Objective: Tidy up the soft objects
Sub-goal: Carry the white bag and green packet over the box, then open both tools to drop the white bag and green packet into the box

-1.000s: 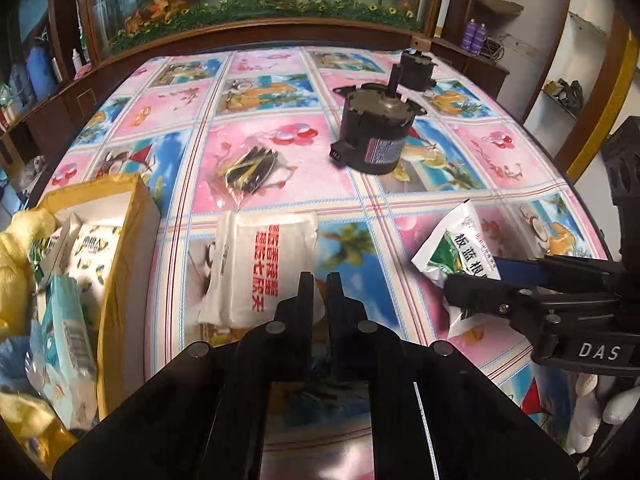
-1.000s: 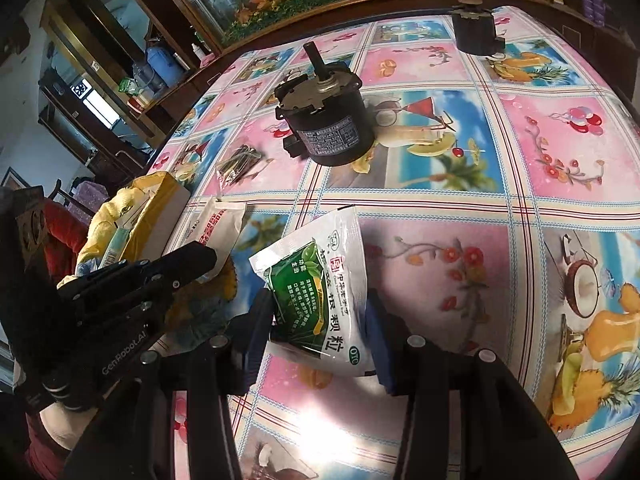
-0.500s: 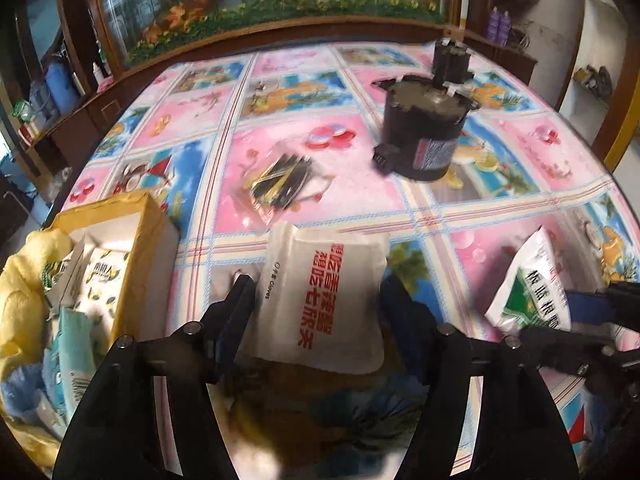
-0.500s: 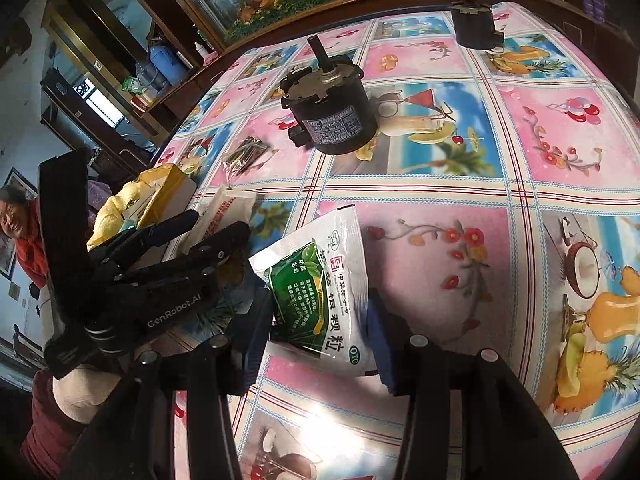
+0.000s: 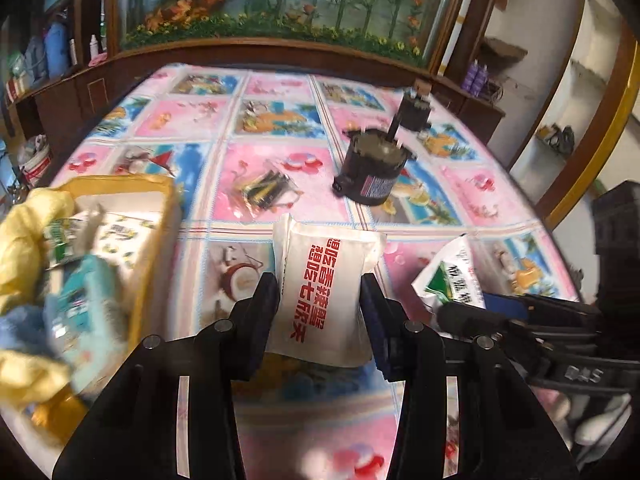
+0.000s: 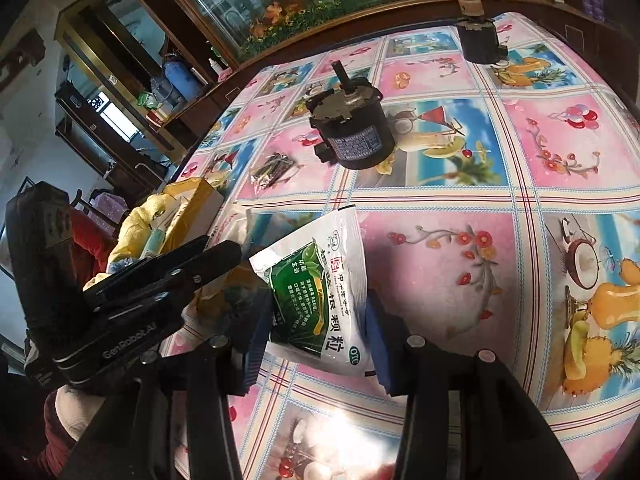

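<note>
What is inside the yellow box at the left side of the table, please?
Inside the yellow box I see a teal packet, a white printed pack and yellow cloth. What lies beneath them is covered.

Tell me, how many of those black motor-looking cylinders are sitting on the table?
2. The big motor stands mid-table, beyond the bag of screws. The small motor sits near the table's far edge. Nothing suggests more, though the yellow box could hide things.
</note>
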`<act>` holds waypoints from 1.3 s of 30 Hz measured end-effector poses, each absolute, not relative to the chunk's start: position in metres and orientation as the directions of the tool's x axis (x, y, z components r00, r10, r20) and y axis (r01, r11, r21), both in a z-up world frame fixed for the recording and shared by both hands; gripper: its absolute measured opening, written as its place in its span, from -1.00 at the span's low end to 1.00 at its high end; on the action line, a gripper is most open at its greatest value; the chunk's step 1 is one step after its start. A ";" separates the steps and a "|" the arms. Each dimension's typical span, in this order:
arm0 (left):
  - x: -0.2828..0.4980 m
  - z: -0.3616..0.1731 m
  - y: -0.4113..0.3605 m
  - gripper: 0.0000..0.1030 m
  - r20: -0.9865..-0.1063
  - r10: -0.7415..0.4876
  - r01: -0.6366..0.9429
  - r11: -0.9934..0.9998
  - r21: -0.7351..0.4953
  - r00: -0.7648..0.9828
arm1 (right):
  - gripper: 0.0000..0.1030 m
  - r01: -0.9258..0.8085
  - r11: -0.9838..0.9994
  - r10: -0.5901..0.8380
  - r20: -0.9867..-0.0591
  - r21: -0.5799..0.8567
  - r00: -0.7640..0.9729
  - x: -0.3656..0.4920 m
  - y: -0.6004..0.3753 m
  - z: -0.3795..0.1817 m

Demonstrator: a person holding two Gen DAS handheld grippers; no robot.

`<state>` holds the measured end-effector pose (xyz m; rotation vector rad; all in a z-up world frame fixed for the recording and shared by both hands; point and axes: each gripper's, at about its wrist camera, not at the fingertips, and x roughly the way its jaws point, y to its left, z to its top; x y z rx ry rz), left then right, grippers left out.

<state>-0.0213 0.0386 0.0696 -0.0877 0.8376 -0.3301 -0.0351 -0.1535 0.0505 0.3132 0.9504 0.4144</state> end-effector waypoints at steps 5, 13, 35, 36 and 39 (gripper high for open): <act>-0.059 0.107 0.087 -0.18 -0.655 -0.319 0.196 0.946 -0.257 0.685 | -0.13 -0.257 0.859 0.509 -0.693 0.442 0.510 -0.041 -0.132 0.067; -0.065 0.121 0.173 -0.18 -0.662 -0.144 0.006 0.978 -0.207 0.736 | -0.12 -0.374 0.811 0.583 -0.670 0.449 0.460 -0.046 -0.068 0.089; -0.026 0.076 0.253 0.07 -0.702 -0.157 -0.129 0.933 -0.337 0.695 | -0.08 -0.441 0.837 0.507 -0.764 0.325 0.399 0.041 0.085 0.080; -0.028 0.077 0.253 0.10 -0.698 -0.154 -0.133 0.931 -0.339 0.699 | -0.07 -0.437 0.840 0.501 -0.770 0.321 0.396 0.045 0.088 0.076; -0.032 0.080 0.252 0.11 -0.690 -0.136 -0.143 0.933 -0.331 0.711 | 0.00 -0.414 0.848 0.492 -0.783 0.331 0.381 0.052 0.091 0.067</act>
